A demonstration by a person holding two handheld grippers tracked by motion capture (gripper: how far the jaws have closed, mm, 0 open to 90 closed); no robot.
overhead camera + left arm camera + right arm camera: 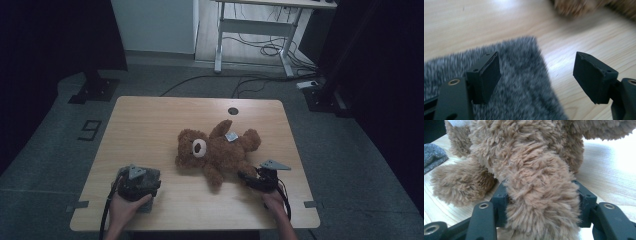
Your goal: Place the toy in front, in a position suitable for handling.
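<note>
While the teddy bear (217, 150) lies on its back in the middle of the worktop (150, 115), your right gripper (248, 178) pinches one fuzzy leg between its jaws. Your left gripper (536, 75) hangs over the grey furry cloth (524, 82) near the front left edge, its jaws spread wide and holding nothing.

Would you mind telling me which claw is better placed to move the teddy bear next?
The right claw, probably: its jaws already squeeze a limb of the teddy bear. The left claw stands open over the grey furry cloth, with the bear off beyond it across bare table.
</note>
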